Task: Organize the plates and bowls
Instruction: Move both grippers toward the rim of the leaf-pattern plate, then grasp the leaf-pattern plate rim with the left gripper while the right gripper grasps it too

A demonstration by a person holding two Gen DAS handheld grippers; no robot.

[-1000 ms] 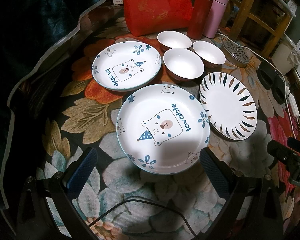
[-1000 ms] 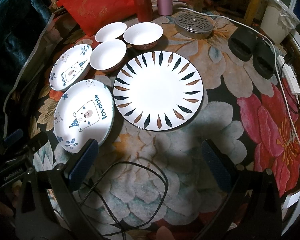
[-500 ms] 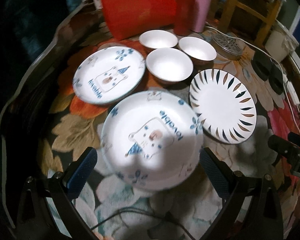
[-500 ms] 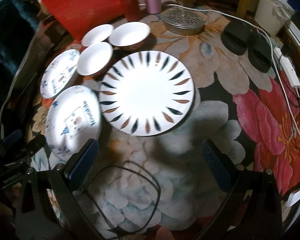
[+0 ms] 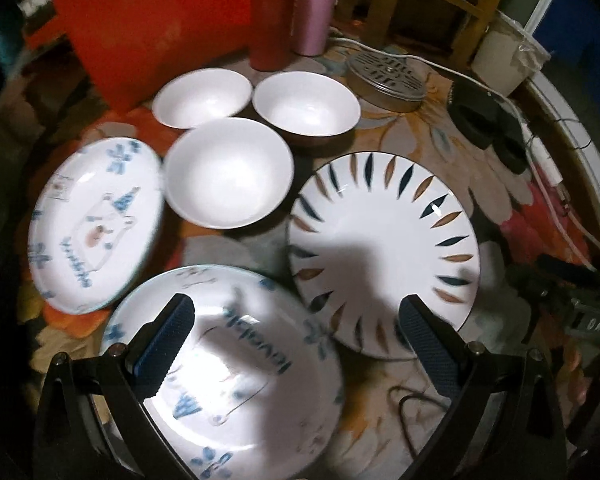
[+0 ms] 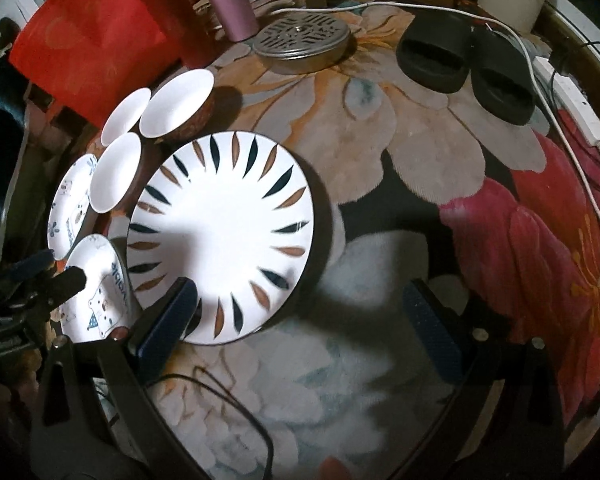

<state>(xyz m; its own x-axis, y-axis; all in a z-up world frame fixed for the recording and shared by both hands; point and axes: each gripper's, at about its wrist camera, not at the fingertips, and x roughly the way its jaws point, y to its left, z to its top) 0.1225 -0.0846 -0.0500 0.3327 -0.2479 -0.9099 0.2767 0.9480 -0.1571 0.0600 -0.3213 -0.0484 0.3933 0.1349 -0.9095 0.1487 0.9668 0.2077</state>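
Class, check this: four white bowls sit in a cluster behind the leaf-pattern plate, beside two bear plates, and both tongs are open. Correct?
Not quite. The left wrist view shows three white bowls, not four. The rest holds: leaf-pattern plate, two bear plates, left tongs and right tongs open.

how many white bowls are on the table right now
3, clustered behind the plates: one nearest, one back left by the red bag, one back right. None stacked or hidden, as far as visible.
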